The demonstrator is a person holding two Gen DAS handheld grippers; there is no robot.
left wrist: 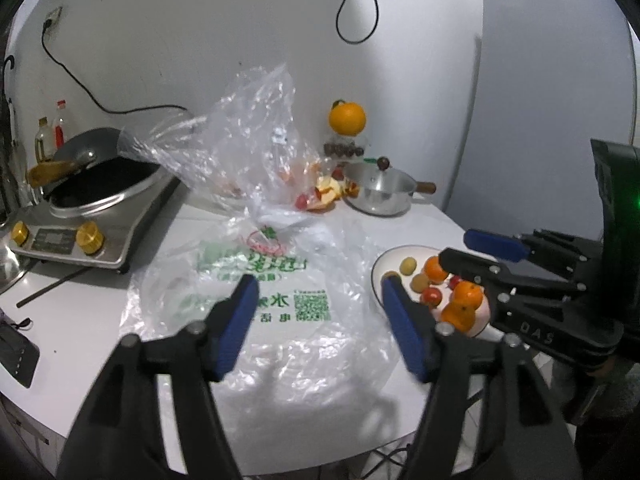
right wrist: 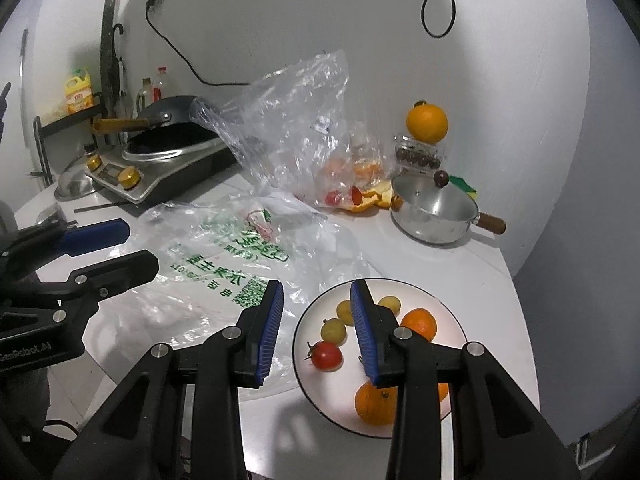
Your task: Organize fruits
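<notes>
A white plate (right wrist: 456, 328) with a dark rim holds oranges (right wrist: 419, 323), a red tomato (right wrist: 327, 355) and small yellow fruits (right wrist: 333, 330); it also shows in the left wrist view (left wrist: 380, 266). My right gripper (right wrist: 318, 328) is open and empty, just above the plate's left rim. My left gripper (left wrist: 318, 320) is open and empty above a flat printed plastic bag (left wrist: 256, 280). A crumpled clear bag (right wrist: 304, 120) behind holds more fruit (right wrist: 334, 197). The right gripper also appears in the left wrist view (left wrist: 474, 248).
An induction cooker with a wok (left wrist: 100, 188) stands at the left. A steel saucepan (right wrist: 436, 212) sits at the back right beside orange peel (right wrist: 376, 196). A big orange (right wrist: 426, 122) rests on a clear box of dark fruits (right wrist: 420, 156). The table edge runs close in front.
</notes>
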